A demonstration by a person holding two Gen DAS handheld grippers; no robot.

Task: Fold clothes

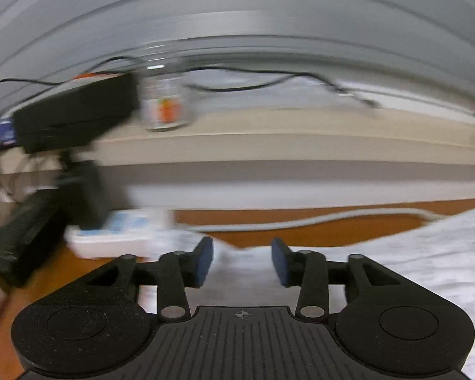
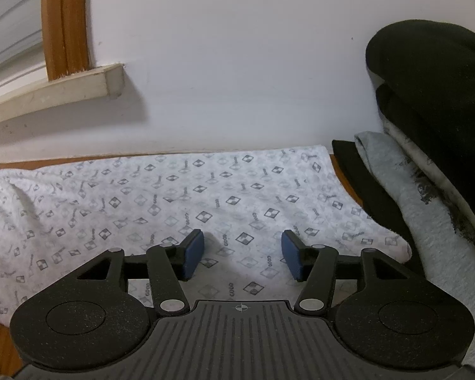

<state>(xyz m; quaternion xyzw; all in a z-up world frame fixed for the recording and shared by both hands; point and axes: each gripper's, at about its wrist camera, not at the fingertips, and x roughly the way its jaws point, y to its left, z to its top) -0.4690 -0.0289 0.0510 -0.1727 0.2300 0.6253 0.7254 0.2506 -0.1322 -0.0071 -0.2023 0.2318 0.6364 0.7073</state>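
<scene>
I have both claws spread with nothing between the pads: my right gripper [image 2: 242, 255] hangs over the patterned white garment [image 2: 174, 196] filling mid-frame, my left gripper [image 1: 241, 261] over its blurred edge at lower right. If I pinch now, I risk snagging the stacked clothes [image 2: 427, 158] at right, or the white power strip [image 1: 120, 234] at lower left.

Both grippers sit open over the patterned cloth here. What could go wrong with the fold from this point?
1. The left gripper, jaws open, is at the edge of the white patterned garment, close to a white power strip and its cable; a grab could snag them.
2. The right gripper hovers mid-cloth, so it may pinch a bunched layer.
3. The folded stack beside it could be nudged.
</scene>
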